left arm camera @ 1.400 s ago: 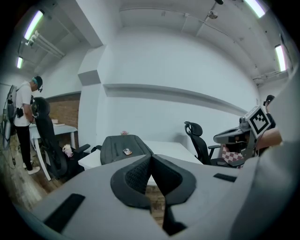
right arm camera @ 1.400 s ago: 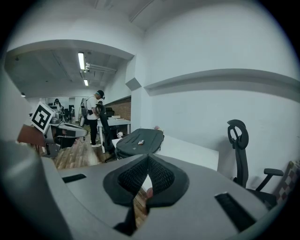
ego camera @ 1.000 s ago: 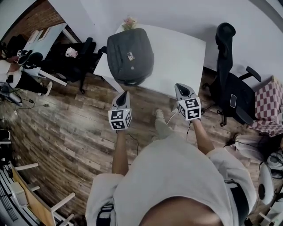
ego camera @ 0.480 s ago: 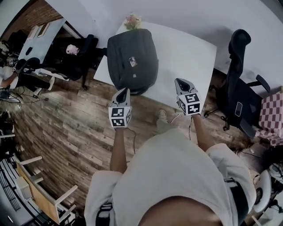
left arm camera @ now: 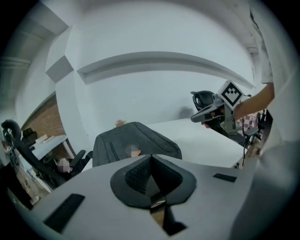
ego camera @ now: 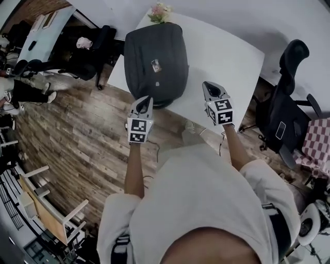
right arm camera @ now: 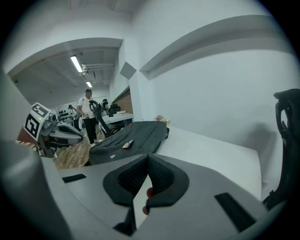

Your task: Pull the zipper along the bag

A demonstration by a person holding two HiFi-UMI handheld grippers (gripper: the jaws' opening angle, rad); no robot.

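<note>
Since a second ago, the left gripper and right gripper have closed in on the white counter, where the dark grey backpack lies flat near its left edge. Both are clenched on nothing. The left one sits by the backpack's near end, perhaps not touching, and the right hovers over bare counter beside it.

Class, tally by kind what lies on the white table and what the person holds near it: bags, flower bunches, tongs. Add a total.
Bag: 1
Flower bunch: 1
Tongs: 2, left tongs and right tongs
Total: 4
</note>
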